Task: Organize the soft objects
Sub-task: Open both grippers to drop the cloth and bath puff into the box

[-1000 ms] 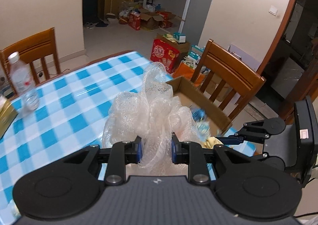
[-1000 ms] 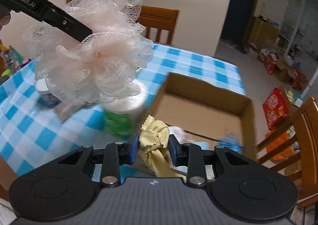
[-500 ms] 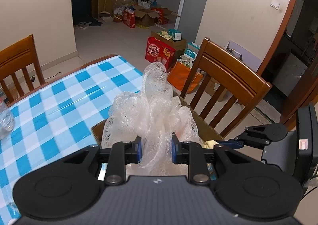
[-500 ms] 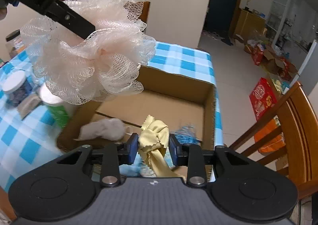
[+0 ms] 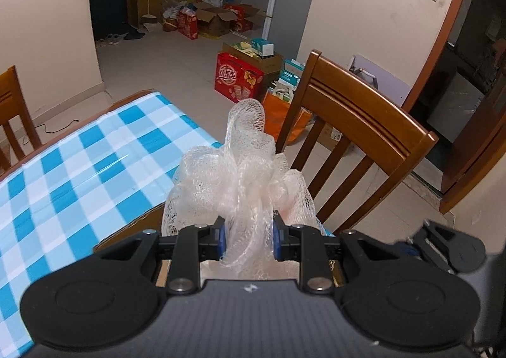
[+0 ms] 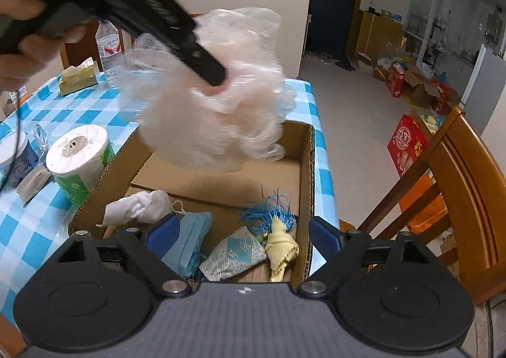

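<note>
My left gripper is shut on a pale pink mesh bath pouf and holds it in the air above the open cardboard box; the pouf also shows blurred in the right wrist view. My right gripper is open and empty over the box's near end. Below it in the box lies a yellow cloth, beside a blue tasselled pouch, a blue face mask and a white cloth.
The box sits on a blue-checked table near its edge. A toilet paper roll, a water bottle and a tissue pack stand to the left. A wooden chair is close on the right.
My right gripper has opened and the yellow cloth has dropped into the box. The left gripper with the pouf has swung further over the box.
</note>
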Available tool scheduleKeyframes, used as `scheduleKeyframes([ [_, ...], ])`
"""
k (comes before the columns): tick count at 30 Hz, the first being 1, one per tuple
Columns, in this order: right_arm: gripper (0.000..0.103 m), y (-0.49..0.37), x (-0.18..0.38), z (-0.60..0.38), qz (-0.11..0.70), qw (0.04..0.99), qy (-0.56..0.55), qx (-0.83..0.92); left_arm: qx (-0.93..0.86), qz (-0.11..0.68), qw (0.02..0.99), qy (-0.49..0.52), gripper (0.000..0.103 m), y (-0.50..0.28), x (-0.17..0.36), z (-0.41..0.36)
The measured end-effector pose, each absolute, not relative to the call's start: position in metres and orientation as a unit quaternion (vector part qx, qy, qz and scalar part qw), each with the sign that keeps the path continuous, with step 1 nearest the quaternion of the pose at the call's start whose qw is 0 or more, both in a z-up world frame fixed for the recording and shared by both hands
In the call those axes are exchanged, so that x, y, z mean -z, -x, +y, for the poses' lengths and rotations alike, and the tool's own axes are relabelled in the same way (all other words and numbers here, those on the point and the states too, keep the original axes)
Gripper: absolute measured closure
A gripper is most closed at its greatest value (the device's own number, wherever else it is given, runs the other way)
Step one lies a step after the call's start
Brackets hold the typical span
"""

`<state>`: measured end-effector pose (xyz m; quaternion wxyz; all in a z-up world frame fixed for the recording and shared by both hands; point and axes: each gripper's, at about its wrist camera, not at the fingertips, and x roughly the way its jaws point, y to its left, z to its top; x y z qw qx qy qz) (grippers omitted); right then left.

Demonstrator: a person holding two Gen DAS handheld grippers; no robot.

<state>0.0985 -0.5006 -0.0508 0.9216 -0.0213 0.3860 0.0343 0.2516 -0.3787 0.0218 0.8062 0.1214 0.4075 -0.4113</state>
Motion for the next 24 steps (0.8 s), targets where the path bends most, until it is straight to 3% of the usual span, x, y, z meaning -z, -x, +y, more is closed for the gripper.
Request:
scheduleKeyframes([
  [3, 0.011, -0.095, 0.051, -0.505, 0.386, 0.922, 0.007, -0.026, 0.413, 0.401, 0.808, -0.125, 0.075, -0.257, -0.013, -0.392],
  [6, 0.010, -0.094, 0.051, -0.507, 0.384, 0.923, -0.008, -0.018, 0.406, 0.396, 0.814, -0.126, 0.054, -0.262, 0.001, -0.402],
  [8, 0.005, -0.092, 0.050, -0.506, 0.381, 0.924, -0.015, -0.015, 0.396, 0.404, 0.815, -0.121, 0.033, -0.267, 0.012, -0.406],
  [12, 0.001, -0.086, 0.051, -0.505, 0.379, 0.925, -0.016, -0.010, 0.388, 0.415, 0.816, -0.108, 0.030, -0.272, 0.022, -0.405],
  [14, 0.000, -0.084, 0.050, -0.505, 0.381, 0.924, -0.018, -0.008, 0.383, 0.416, 0.818, -0.106, 0.018, -0.271, 0.020, -0.401],
  [17, 0.000, -0.084, 0.051, -0.503, 0.386, 0.922, -0.016, -0.005, 0.382, 0.402, 0.825, -0.115, 0.007, -0.264, 0.012, -0.395],
  [24, 0.000, -0.085, 0.048, -0.495, 0.384, 0.923, -0.012, 0.012, 0.380, 0.382, 0.832, -0.130, 0.004, -0.245, -0.003, -0.374],
])
